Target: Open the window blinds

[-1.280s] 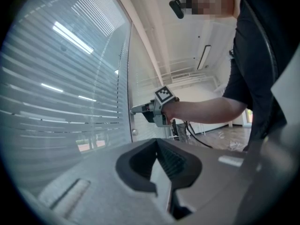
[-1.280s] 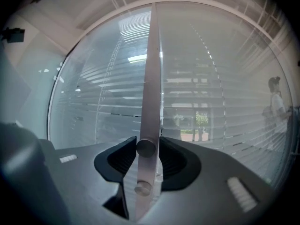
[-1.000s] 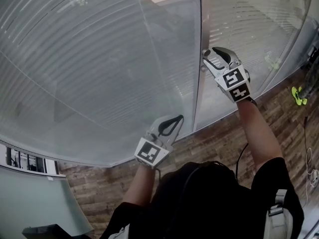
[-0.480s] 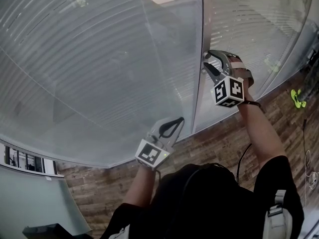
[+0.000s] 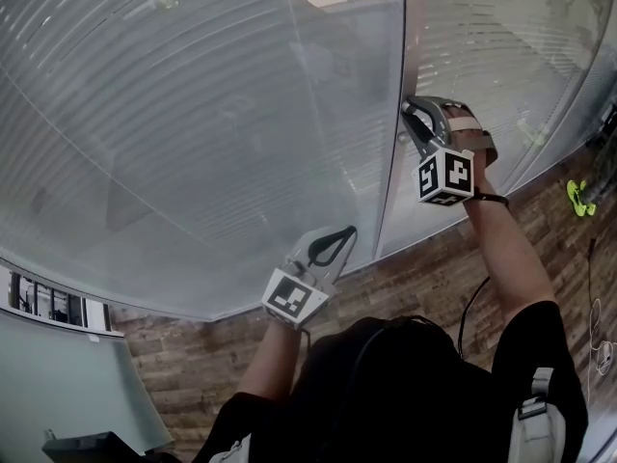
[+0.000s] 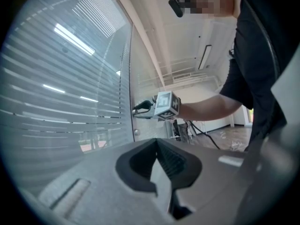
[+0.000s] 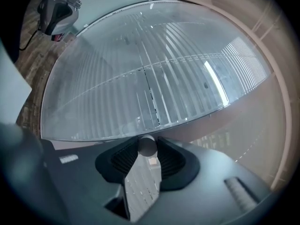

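**A:** What was nearest the person?

**B:** The left gripper, held out low in front of the chest. Its jaws were pressed together with nothing in them. The glass ran along its left side, but I couldn't tell whether it touched.

**A:** And ahead of it?

**B:** The right gripper was further along the same glass and higher, on an outstretched forearm. Its marker cube faced back toward the person.

**A:** Was that one spread or closed?

**B:** Its jaws had just been closing, and they were pinching a small round knob. The knob sat right at the jaw tips, with a pad against each side.

**A:** Where was the knob fixed?

**B:** On the upright post between the two panes, straight in front of the right gripper.

**A:** And the blinds?

**B:** The blinds were just past the knob, behind the glass. They were lowered, with horizontal slats spreading to both sides of the post. From the right gripper they filled the view above its jaws, and thin strips of light showed between the slats.

**A:** Anything below?

**B:** A wood-plank floor lay under both grippers, meeting the foot of the glass.
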`<action>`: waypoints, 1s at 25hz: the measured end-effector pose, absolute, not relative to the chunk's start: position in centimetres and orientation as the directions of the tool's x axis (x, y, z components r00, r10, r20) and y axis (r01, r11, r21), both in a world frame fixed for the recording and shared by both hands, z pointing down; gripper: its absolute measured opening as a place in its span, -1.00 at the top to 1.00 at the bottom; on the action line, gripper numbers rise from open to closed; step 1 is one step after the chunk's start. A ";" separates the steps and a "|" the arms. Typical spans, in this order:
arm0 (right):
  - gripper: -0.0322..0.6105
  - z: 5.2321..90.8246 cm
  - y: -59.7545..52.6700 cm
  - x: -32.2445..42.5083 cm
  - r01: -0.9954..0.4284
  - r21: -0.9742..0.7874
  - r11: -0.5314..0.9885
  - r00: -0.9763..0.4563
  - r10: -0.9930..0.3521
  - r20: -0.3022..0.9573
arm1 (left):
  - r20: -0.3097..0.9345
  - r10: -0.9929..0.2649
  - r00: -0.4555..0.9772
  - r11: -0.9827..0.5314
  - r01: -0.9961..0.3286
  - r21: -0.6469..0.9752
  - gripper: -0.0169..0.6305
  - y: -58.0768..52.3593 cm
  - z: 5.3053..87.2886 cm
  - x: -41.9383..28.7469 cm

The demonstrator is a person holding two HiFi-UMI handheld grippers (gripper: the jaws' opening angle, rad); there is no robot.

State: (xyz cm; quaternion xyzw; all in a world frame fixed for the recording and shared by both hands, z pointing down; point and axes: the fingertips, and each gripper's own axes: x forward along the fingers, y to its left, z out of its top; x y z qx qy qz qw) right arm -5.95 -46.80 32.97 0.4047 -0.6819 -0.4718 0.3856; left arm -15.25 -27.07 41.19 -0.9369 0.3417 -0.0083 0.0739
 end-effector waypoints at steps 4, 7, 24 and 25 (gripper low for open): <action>0.49 33.0 -46.8 -6.0 -0.189 0.957 0.222 -0.369 -0.919 0.140 | -0.013 -0.642 0.767 -0.760 -0.638 -0.129 0.94 -26.8 40.8 -15.2; 0.50 33.0 -46.8 -6.0 -0.194 0.955 0.222 -0.370 -0.919 0.139 | -0.003 -0.643 0.766 -0.760 -0.639 -0.122 0.93 -26.8 40.8 -15.2; 0.50 32.5 -46.7 -5.8 -0.411 0.866 0.285 -0.375 -0.919 0.124 | -0.008 -0.640 0.769 -0.762 -0.635 -0.125 0.93 -26.9 41.1 -15.0; 0.50 32.5 -46.7 -5.8 -0.435 0.853 0.289 -0.376 -0.919 0.120 | -0.012 -0.639 0.769 -0.762 -0.635 -0.123 0.93 -26.9 41.3 -15.0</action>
